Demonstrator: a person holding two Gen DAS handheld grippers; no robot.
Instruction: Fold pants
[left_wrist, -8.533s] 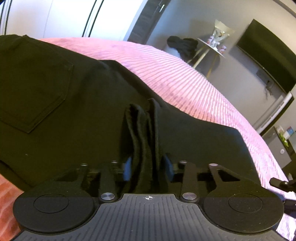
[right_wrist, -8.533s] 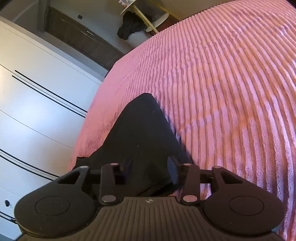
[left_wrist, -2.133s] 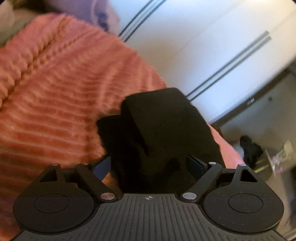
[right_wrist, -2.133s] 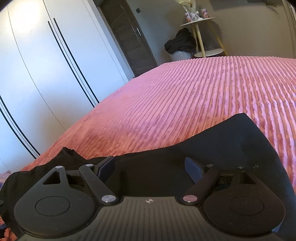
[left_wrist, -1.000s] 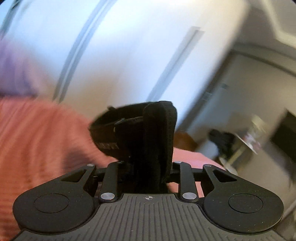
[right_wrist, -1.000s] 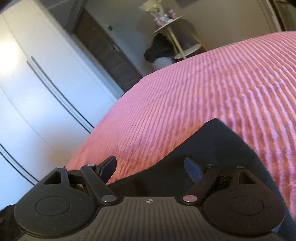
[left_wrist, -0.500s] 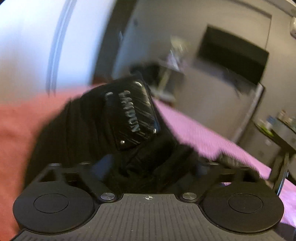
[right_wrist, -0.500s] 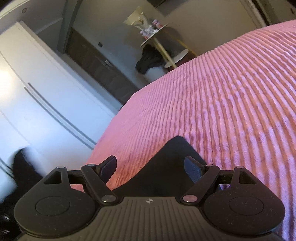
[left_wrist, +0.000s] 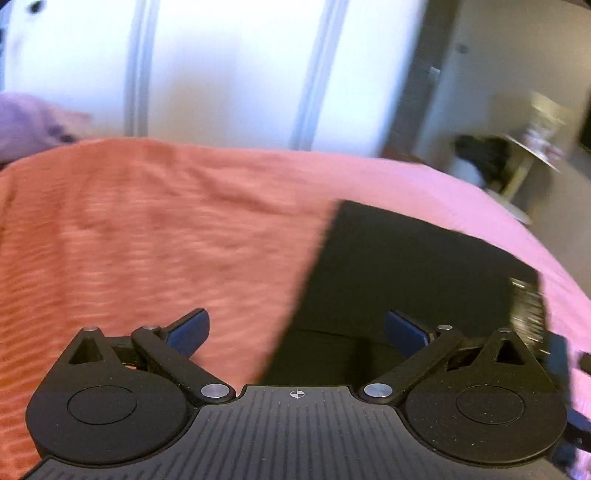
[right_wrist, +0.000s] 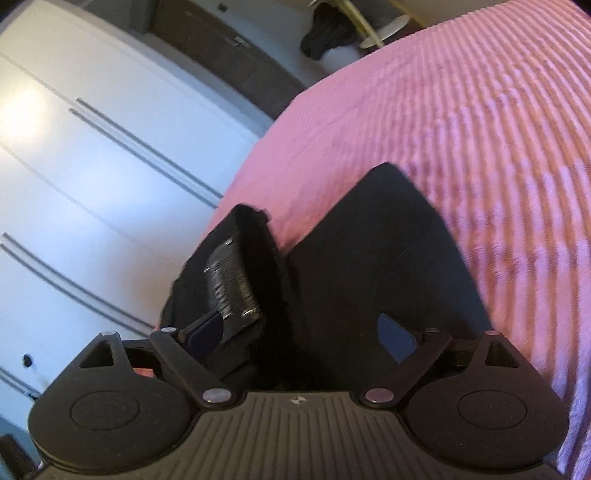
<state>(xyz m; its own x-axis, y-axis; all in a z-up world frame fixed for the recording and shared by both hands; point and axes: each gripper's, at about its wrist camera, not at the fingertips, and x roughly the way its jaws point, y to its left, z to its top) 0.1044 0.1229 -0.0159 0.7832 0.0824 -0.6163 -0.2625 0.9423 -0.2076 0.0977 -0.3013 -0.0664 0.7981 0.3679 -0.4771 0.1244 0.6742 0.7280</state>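
The black pants lie folded into a flat rectangle on the pink ribbed bedspread. My left gripper is open and empty, just above the near left edge of the fold. In the right wrist view the pants spread under my right gripper, which is open with its jaws wide over the cloth. The waistband with its shiny label patch is turned up at the left, against the left fingertip.
White wardrobe doors stand behind the bed. A dark door and a small side table with dark clothes are at the far right. A purple pillow lies at the left. The bedspread stretches right.
My left gripper has let go of the waistband end, dropped it onto the fold, and pulled back open. The right gripper stays open over the pants.
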